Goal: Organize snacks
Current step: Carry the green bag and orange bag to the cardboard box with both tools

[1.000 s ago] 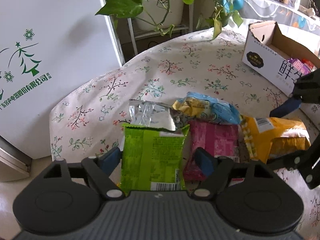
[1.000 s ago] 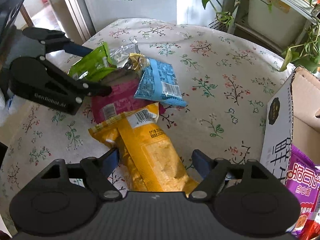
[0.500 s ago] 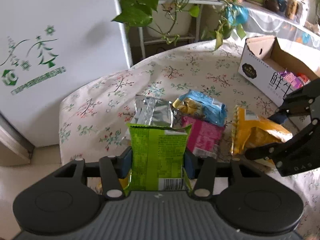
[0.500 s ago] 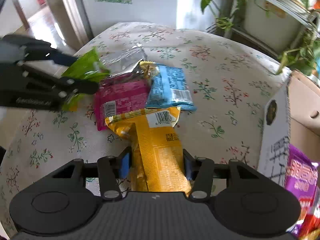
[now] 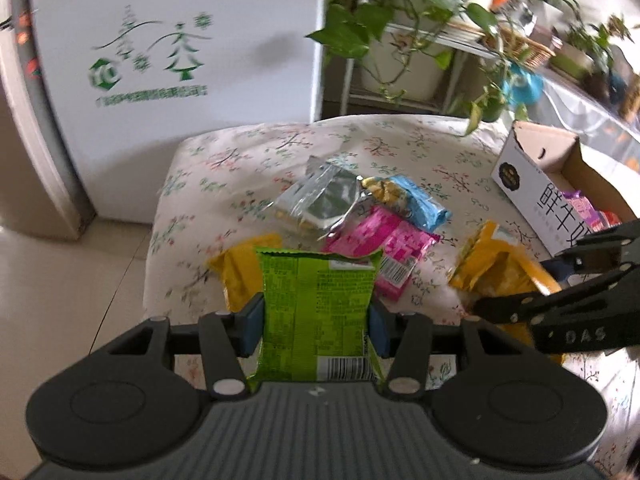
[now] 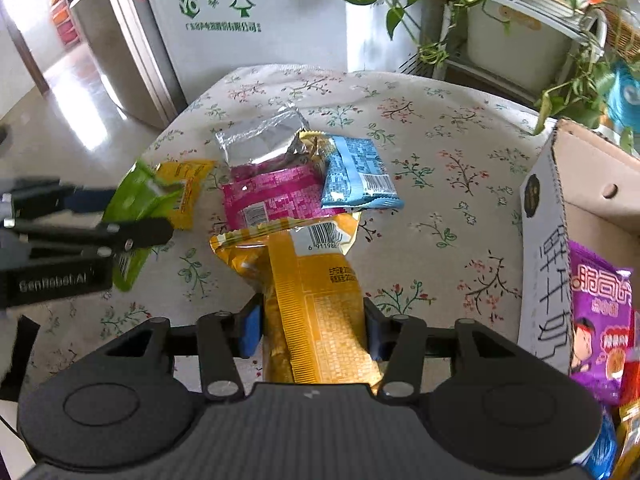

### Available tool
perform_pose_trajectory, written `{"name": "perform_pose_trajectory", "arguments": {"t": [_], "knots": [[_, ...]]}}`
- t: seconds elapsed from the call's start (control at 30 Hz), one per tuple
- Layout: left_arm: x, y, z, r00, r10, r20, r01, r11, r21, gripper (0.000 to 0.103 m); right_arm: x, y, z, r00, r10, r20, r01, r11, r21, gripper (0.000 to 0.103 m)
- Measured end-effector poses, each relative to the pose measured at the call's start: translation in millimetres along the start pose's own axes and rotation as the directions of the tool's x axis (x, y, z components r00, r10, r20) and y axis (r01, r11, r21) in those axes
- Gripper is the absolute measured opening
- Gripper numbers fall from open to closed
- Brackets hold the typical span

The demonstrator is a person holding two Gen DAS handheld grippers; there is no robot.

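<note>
Floral-clothed surface (image 6: pixel 440 168) beside a white appliance and potted plants. Cardboard box (image 6: pixel 544 216) at right already holds several packets. Left gripper (image 5: pixel 316 326) is clamped on the green packet (image 5: pixel 316 312); right gripper (image 6: pixel 314 330) is clamped on the yellow packet (image 6: pixel 316 292). Silver, pink, blue and a small yellow packet remain loose; sorting appears partway done.

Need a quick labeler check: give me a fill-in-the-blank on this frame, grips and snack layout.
1. The left gripper is shut on the ____ snack bag.
2. The right gripper is shut on the ____ snack bag.
3. The purple packet lies inside the ____.
4. The pink packet lies partly under the silver packet and beside the ____ packet.

Missing words: green; yellow; cardboard box; blue
</note>
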State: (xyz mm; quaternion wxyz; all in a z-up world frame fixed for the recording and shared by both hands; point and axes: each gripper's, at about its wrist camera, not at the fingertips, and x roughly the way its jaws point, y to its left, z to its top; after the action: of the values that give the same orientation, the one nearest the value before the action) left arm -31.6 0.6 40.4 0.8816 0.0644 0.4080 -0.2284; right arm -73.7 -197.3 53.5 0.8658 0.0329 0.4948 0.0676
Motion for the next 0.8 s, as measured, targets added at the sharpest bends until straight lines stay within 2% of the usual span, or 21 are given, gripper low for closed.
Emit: {"name": "perform_pose_trajectory", "arguments": {"t": [0.27, 0.4, 0.53, 0.8], "knots": [[-19.1, 8.6, -15.5, 0.998, 0.052, 0.036, -0.048, 0.992, -0.118, 0.051, -20.1, -1.7, -4.7, 0.998, -0.024, 0.057, 0.021, 0.998, 0.053, 0.056], [-23.3, 5.6, -24.3, 0.996, 0.078, 0.037, -0.072, 0.986, -0.147, 0.051, -27.7, 2.2, -7.7, 0.997, -0.021, 0.079, 0.017, 0.998, 0.057, 0.056], [-26.0, -1.2, -31.7, 0.996, 0.078, 0.033, -0.071, 0.982, -0.176, 0.051, -31.6, 5.4, -6.3, 0.995, 0.012, 0.095, -0.017, 0.998, 0.054, 0.056], [-34.7, -9.1, -33.8, 0.995, 0.089, 0.035, -0.078, 0.966, -0.245, 0.051, -39.3, 7.4, -5.8, 0.992, 0.005, 0.124, -0.009, 0.999, 0.031, 0.056]]}}
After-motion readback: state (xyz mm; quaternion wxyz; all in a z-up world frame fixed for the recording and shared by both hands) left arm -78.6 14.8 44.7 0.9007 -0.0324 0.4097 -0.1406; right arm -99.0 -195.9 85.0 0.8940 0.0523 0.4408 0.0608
